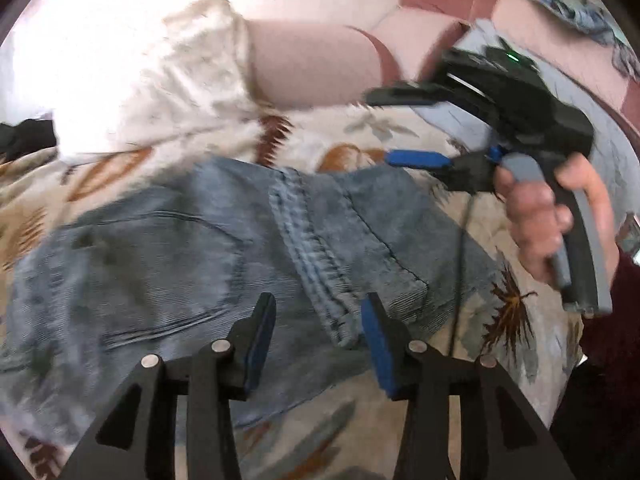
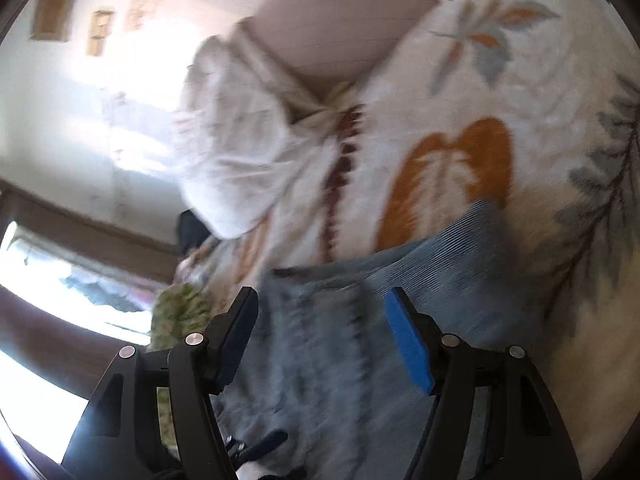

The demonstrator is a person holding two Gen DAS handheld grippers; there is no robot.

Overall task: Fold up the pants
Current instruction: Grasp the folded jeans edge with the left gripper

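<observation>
Light blue jeans (image 1: 224,252) lie spread on a leaf-patterned bedspread (image 1: 360,136), seat side up with the centre seam and a back pocket showing. My left gripper (image 1: 320,312) is open just above the jeans, its fingers either side of the centre seam. My right gripper (image 1: 380,128) shows in the left wrist view, held in a hand at the far right edge of the jeans, its fingers spread. In the right wrist view the right gripper (image 2: 322,304) is open over the jeans (image 2: 360,320), empty.
A white pillow (image 1: 188,80) and a pink cushion (image 1: 312,64) lie beyond the jeans. A pink sofa (image 1: 540,20) stands at the far right. A green patterned cloth (image 2: 176,316) sits at the bed's edge, and bright windows (image 2: 80,272) lie beyond.
</observation>
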